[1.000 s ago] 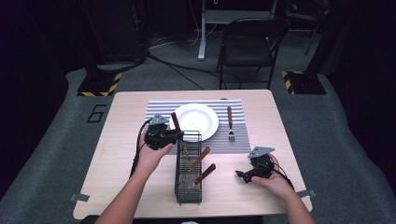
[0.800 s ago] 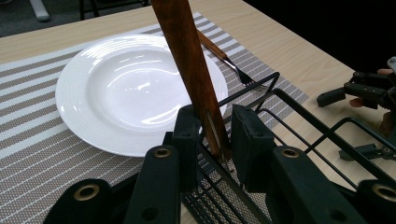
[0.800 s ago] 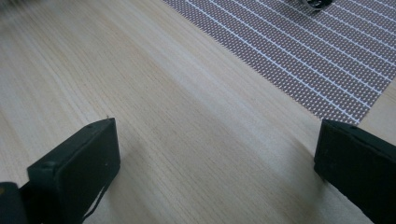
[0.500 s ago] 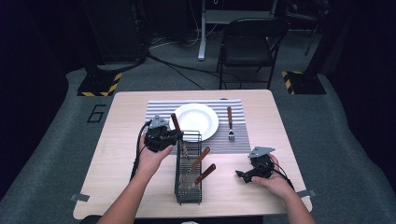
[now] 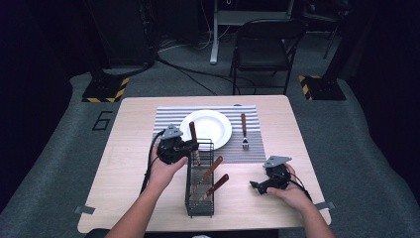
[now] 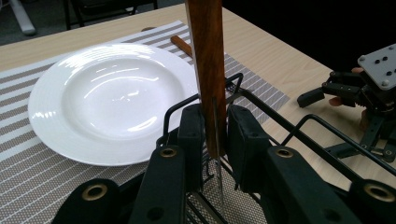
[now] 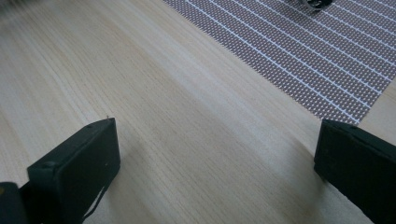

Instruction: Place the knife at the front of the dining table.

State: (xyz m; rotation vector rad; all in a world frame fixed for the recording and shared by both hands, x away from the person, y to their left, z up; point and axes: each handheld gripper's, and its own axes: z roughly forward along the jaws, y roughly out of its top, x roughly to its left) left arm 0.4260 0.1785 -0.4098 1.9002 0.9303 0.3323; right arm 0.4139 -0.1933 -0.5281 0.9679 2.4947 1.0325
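My left gripper [image 5: 193, 147] [image 6: 214, 126] is shut on a wood-handled utensil [image 5: 192, 131] [image 6: 208, 56]. The utensil stands upright, with its metal end pointing down at the far end of the black wire basket [image 5: 199, 204] [image 6: 280, 119]. Two more wood-handled utensils [image 5: 213, 168] lean inside that basket. Beyond it, a white plate [image 5: 205, 130] [image 6: 107, 98] sits on the striped placemat [image 5: 168, 119]. My right gripper [image 5: 257, 187] [image 7: 217, 154] stands open, low over bare wood to the basket's right, with nothing between its jaws.
A fork [image 5: 243, 130] with a wooden handle lies on the placemat [image 7: 303, 56] to the right of the plate. A black folding chair [image 5: 261, 47] stands beyond the table's far edge. Bare tabletop [image 5: 129, 163] lies to the left of the basket.
My left gripper, with the utensil in it, has shifted slightly to the right towards the basket's far end. The right gripper has stayed put.
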